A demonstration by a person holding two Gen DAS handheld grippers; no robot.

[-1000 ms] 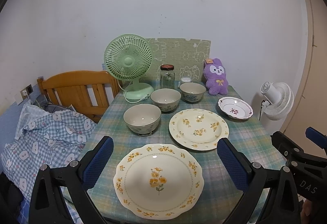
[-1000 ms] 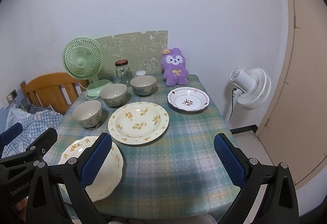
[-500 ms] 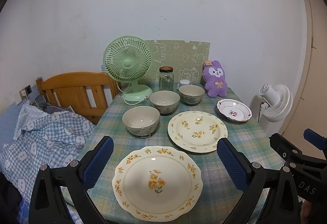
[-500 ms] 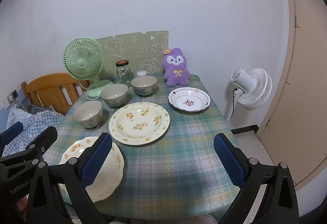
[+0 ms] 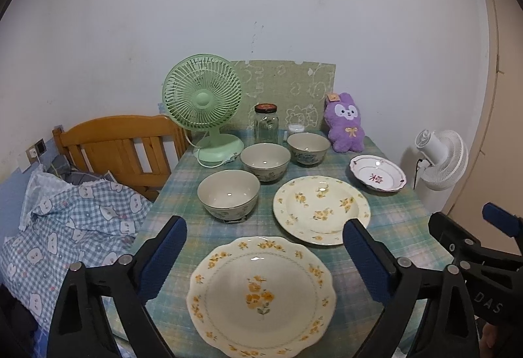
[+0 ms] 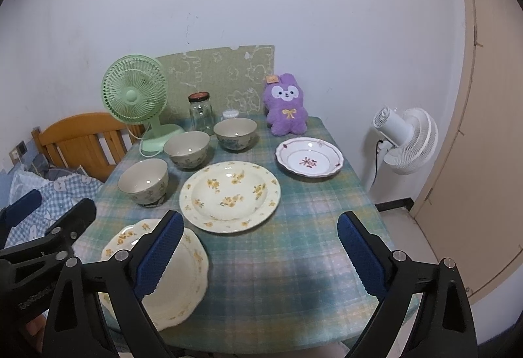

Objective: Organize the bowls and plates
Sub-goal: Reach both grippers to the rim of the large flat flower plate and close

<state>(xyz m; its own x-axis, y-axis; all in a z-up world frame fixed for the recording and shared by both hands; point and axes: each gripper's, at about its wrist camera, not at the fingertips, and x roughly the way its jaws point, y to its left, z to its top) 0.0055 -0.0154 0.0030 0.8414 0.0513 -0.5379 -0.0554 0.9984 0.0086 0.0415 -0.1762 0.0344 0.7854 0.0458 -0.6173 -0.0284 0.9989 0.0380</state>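
A scalloped cream plate with yellow flowers (image 5: pixel 261 292) lies at the table's near edge, just below and between my left gripper's (image 5: pixel 263 227) blue pads. Its jaws are closing and do not touch the plate. Beyond sit a round yellow-flowered plate (image 5: pixel 322 211), a small white plate with a red motif (image 5: pixel 377 173), and three cream bowls (image 5: pixel 228 194) (image 5: pixel 265 161) (image 5: pixel 308 147) in a diagonal row. My right gripper (image 6: pixel 260 220) stands open over bare tablecloth, right of the scalloped plate (image 6: pixel 176 286) and in front of the round plate (image 6: pixel 230 196).
At the table's back stand a green desk fan (image 5: pixel 202 99), a glass jar (image 5: pixel 266 126) and a purple plush rabbit (image 5: pixel 346 126). A wooden headboard (image 5: pixel 114 145) and checked bedding (image 5: pixel 65 227) lie left. A white floor fan (image 6: pixel 405 135) stands right of the table.
The left gripper's jaws have come slightly closer together. Both views and all the dishes stay about where they were.
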